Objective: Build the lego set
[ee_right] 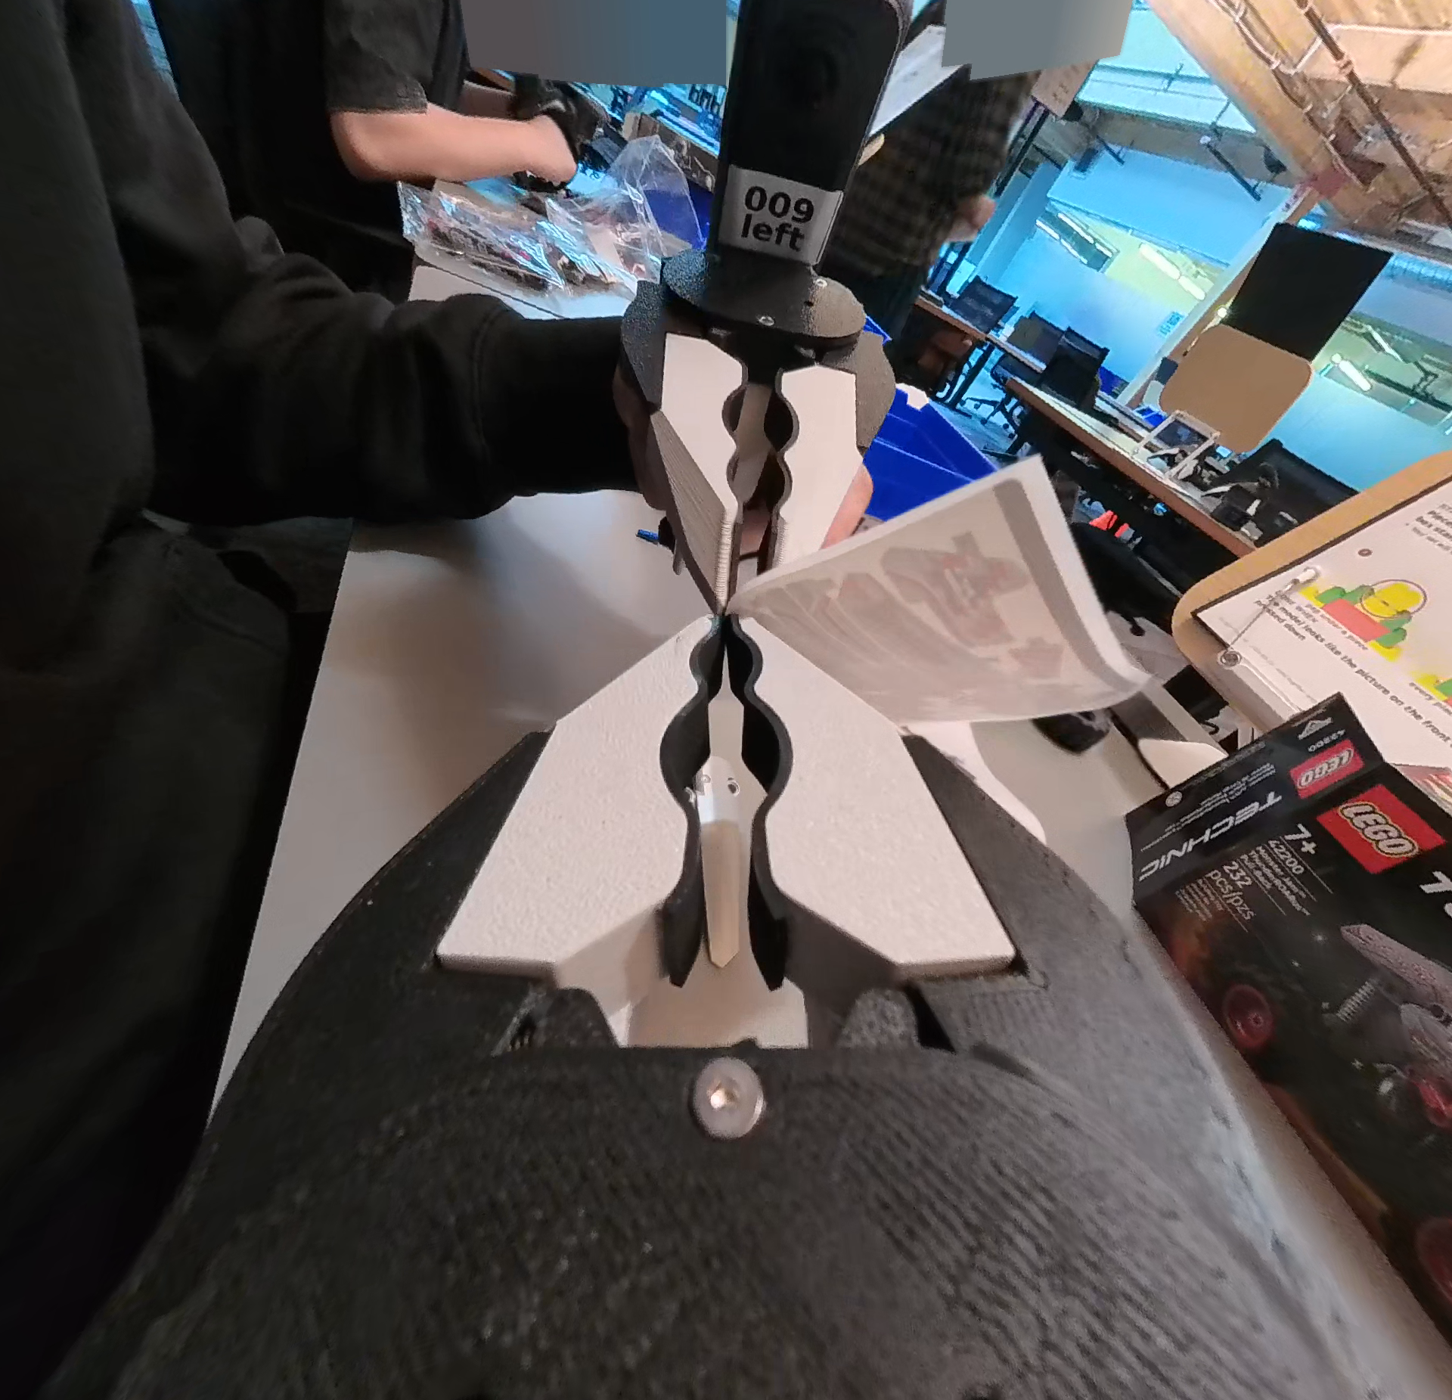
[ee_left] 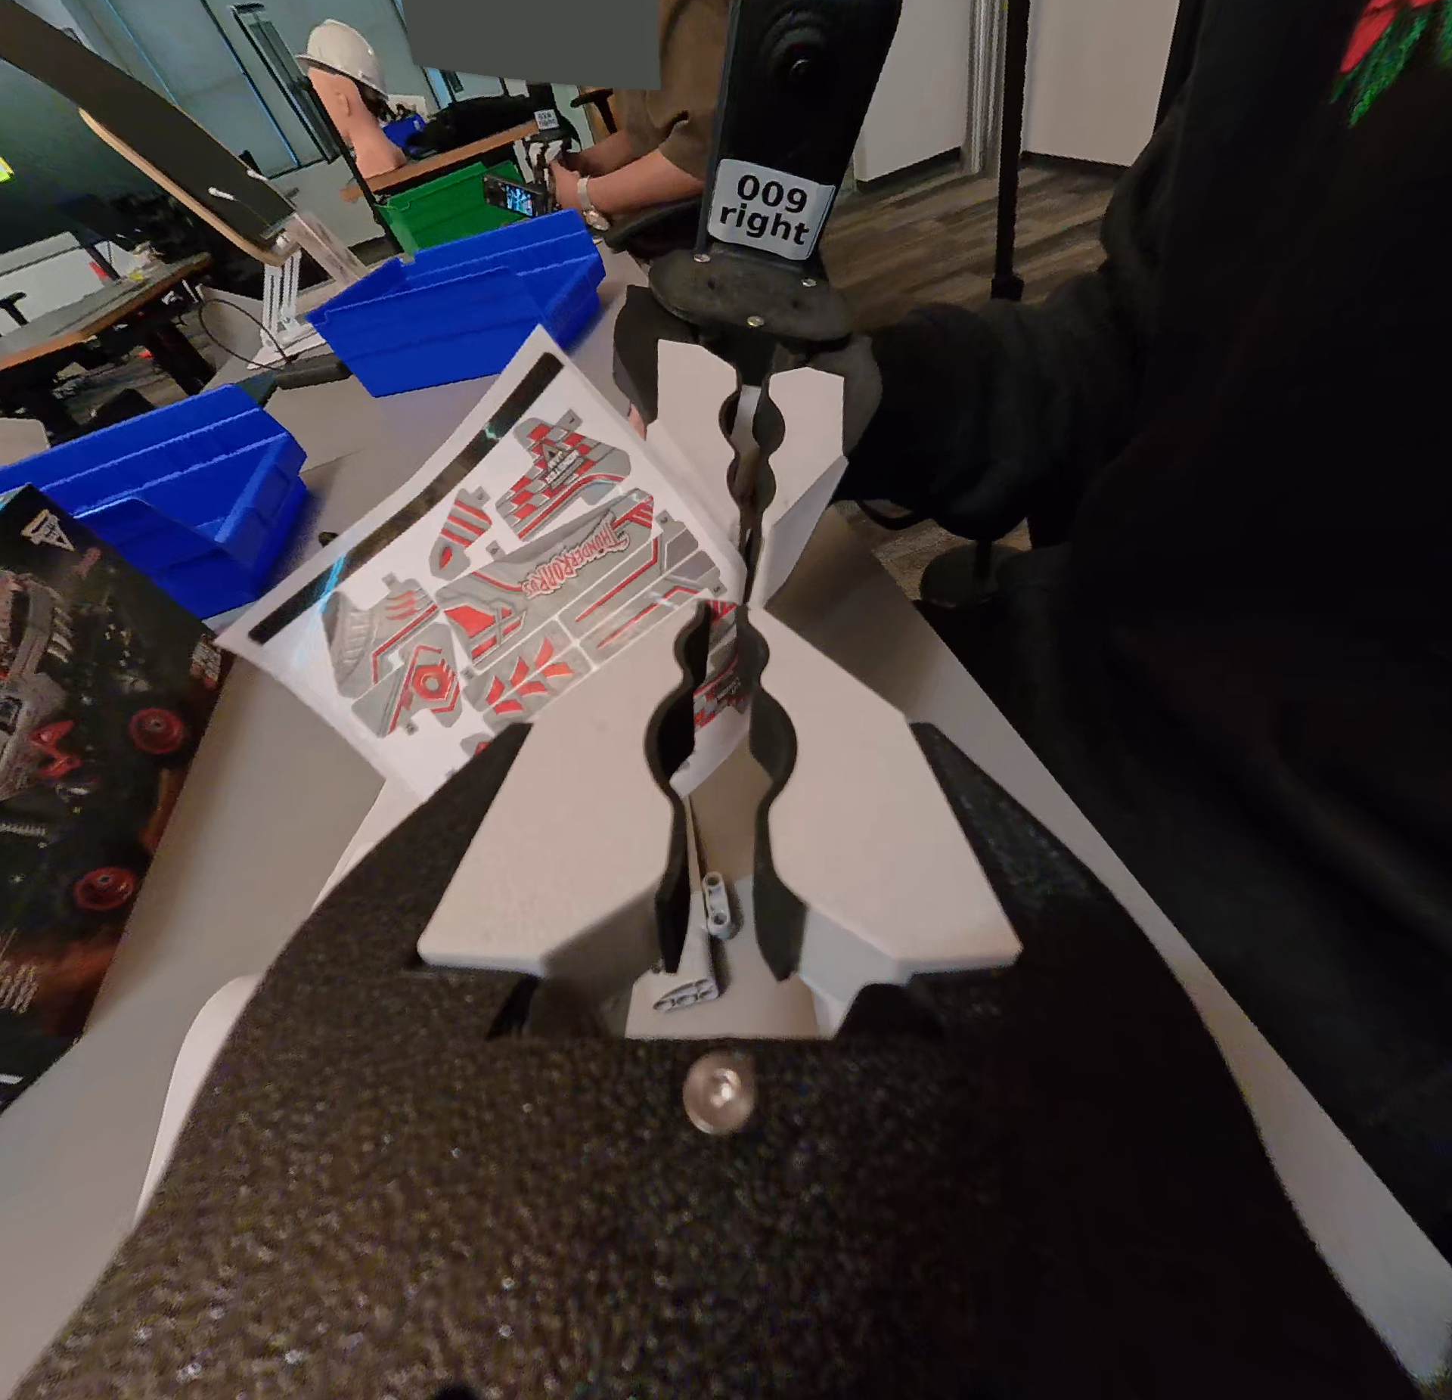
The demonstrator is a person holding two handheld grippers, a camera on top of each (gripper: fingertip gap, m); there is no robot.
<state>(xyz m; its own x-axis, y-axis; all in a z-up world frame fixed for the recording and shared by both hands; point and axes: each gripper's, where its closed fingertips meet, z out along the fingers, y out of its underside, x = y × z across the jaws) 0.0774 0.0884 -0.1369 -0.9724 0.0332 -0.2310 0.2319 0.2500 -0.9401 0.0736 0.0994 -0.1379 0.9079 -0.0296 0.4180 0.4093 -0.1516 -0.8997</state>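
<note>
A sticker sheet (ee_left: 511,576) with red and grey stickers is held up above the white table (ee_left: 259,812); the right wrist view shows its blank back (ee_right: 943,600). My left gripper (ee_left: 735,616) is shut on the sheet's edge, and a corner of the sheet shows between its fingers. My right gripper (ee_right: 723,631) faces it tip to tip and is shut on the same edge. Each also shows in the other's view: right gripper (ee_left: 746,568), left gripper (ee_right: 727,592). A small grey Technic piece (ee_left: 719,906) shows through the gap between the fingers (ee_right: 719,828); I cannot tell whether it is held.
The black set box (ee_left: 71,734) lies at the table's side (ee_right: 1296,891). Two blue bins (ee_left: 471,317) (ee_left: 181,482) stand behind the sheet. An instruction board (ee_right: 1336,600) leans at the far right. Clear bags of parts (ee_right: 534,231) and people at work are beyond. My two grippers' fingertips are within a few centimetres of each other.
</note>
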